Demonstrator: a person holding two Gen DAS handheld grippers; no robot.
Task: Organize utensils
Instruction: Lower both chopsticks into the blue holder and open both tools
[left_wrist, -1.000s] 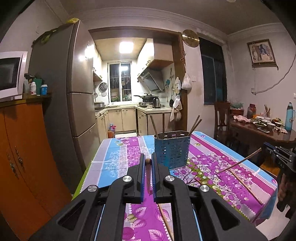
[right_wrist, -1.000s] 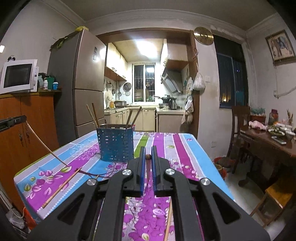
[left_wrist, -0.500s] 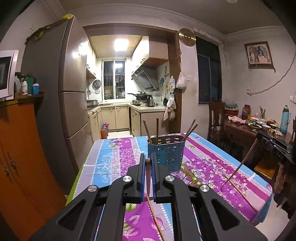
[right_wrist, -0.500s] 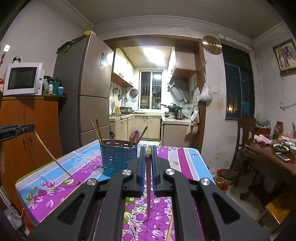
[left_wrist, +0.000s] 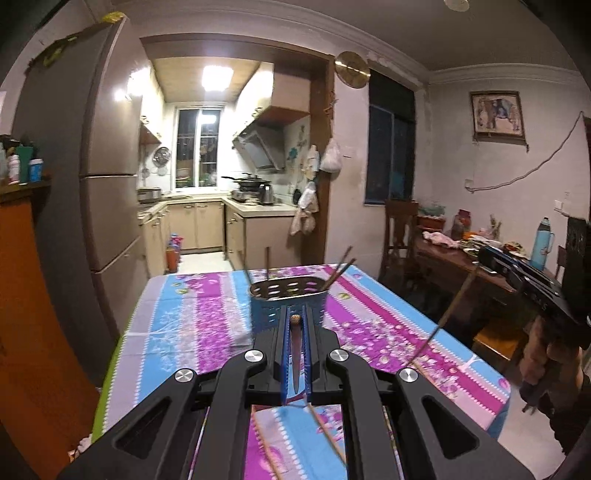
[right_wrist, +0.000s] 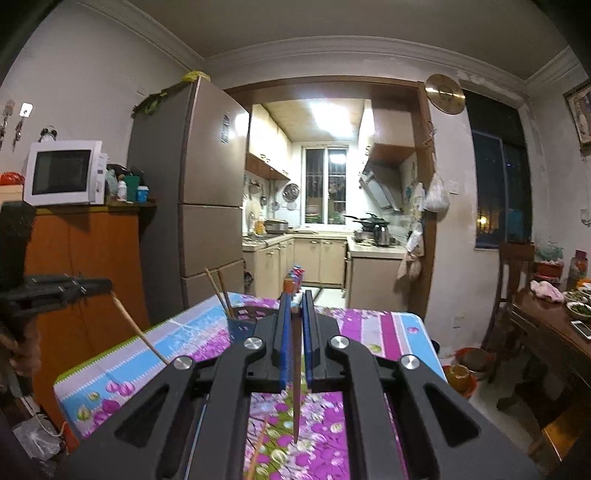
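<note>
**Both hand-held grippers clamp chopsticks above the floral counter**

The left hand-held gripper (left_wrist: 294, 325) is clenched on a brown chopstick (left_wrist: 294, 354) that runs back between its blue-lined fingers, its rounded end showing at the fingertips. Just ahead stands the blue perforated utensil holder (left_wrist: 288, 302) on the counter (left_wrist: 192, 317), with several chopsticks already leaning inside it. The right hand-held gripper (right_wrist: 294, 306) likewise grips a second chopstick (right_wrist: 296, 387), whose tip hangs above the purple cloth. In the right wrist view the holder (right_wrist: 240, 325) sits partly hidden behind the left finger. Loose chopsticks (left_wrist: 327, 432) lie on the counter beneath the left hand-held gripper.
</note>
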